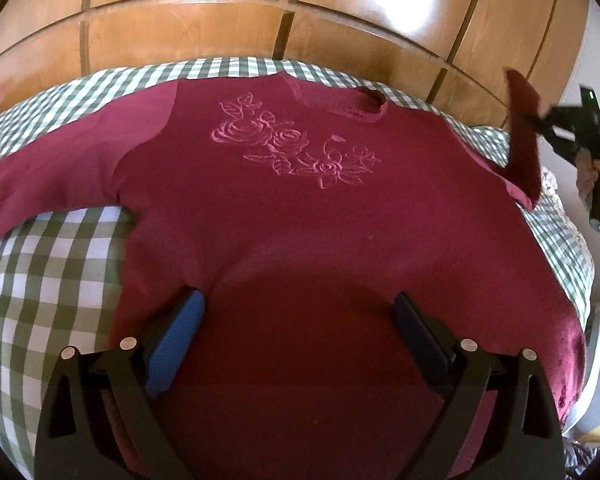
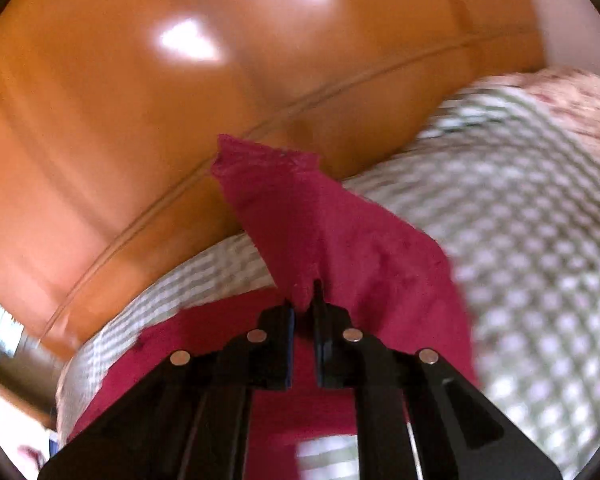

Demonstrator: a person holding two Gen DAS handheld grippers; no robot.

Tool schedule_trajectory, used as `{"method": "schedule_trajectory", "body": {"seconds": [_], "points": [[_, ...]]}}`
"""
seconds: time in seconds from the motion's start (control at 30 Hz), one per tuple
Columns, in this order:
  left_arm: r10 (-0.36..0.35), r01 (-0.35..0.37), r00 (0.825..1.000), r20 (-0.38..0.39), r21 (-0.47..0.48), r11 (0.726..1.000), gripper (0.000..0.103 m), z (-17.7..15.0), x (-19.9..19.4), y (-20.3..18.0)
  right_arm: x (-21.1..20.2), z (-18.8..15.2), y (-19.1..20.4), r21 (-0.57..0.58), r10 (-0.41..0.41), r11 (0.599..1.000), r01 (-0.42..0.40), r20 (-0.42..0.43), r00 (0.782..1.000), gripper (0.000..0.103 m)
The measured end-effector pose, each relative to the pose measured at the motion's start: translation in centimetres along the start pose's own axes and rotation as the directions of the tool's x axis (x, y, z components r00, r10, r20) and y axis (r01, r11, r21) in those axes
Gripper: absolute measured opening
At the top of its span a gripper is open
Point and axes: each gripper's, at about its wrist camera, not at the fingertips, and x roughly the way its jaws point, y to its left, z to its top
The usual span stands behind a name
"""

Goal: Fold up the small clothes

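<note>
Your right gripper [image 2: 305,300] grips the sleeve [image 2: 320,224], lifted for folding; left gripper [image 1: 298,312] gapes empty over the sweater [image 1: 300,208]. Next, lay the sleeve across.

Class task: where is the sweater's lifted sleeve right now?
In the left wrist view, the sleeve hangs at far right, pinched in the right gripper above the checked cloth.

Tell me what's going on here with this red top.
A person is folding a small maroon sweater spread face-up on a checked cloth. The right gripper has pinched one sleeve and holds it lifted off the cloth. The left gripper hovers open over the sweater's lower part, holding nothing.
</note>
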Motion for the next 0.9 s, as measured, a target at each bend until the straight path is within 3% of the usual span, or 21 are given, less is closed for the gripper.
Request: {"method": "schedule_trajectory", "body": {"seconds": [0.13, 0.3, 0.4, 0.43, 0.47, 0.6, 0.7, 0.77, 0.9], "points": [[-0.009, 0.009, 1.000, 0.006, -0.008, 1.000, 0.094, -0.1, -0.2, -0.1, 3.6, -3.2, 7.9, -0.107, 0.086, 0.990, -0.095, -0.088, 0.992, 0.007], [-0.017, 0.017, 1.000, 0.003, -0.014, 1.000, 0.094, -0.1, -0.3, 0.0, 7.6, -7.8, 14.5, -0.194, 0.124, 0.967, -0.164, -0.201, 0.972, 0.007], [-0.018, 0.018, 1.000, -0.017, -0.019, 1.000, 0.094, 0.2, -0.4, -0.1, 9.2, -9.7, 16.6, -0.248, 0.115, 0.953, -0.176, -0.241, 0.964, 0.021], [-0.014, 0.014, 1.000, -0.025, -0.022, 1.000, 0.093, 0.3, -0.5, -0.1, 9.2, -10.1, 16.9, -0.246, 0.128, 0.950, -0.191, -0.250, 0.960, 0.049], [-0.007, 0.006, 0.999, -0.032, -0.031, 1.000, 0.088, 0.5, -0.7, -0.1, 8.9, -10.1, 16.8, -0.240, 0.142, 0.950, -0.202, -0.246, 0.959, 0.063], [-0.082, 0.077, 0.996, -0.036, -0.113, 0.991, 0.073, 2.2, -1.6, 0.4, 4.9, -10.4, 15.3, -0.227, 0.184, 0.947, -0.226, -0.192, 0.964, 0.065], [-0.117, 0.113, 0.993, -0.024, -0.144, 0.983, 0.071, 4.2, -1.6, 0.3, 2.6, -10.6, 13.1, -0.209, 0.179, 0.955, -0.212, -0.165, 0.970, 0.067], [-0.165, 0.161, 0.986, -0.010, -0.167, 0.973, 0.065, 6.0, -1.2, 0.1, 0.6, -10.8, 10.5, -0.181, 0.168, 0.964, -0.194, -0.151, 0.974, 0.068], [-0.220, 0.212, 0.975, -0.018, -0.209, 0.955, 0.065, 9.4, 1.3, -1.0, -2.3, -11.3, 4.9, -0.105, 0.116, 0.986, -0.130, -0.134, 0.984, 0.070]]}}
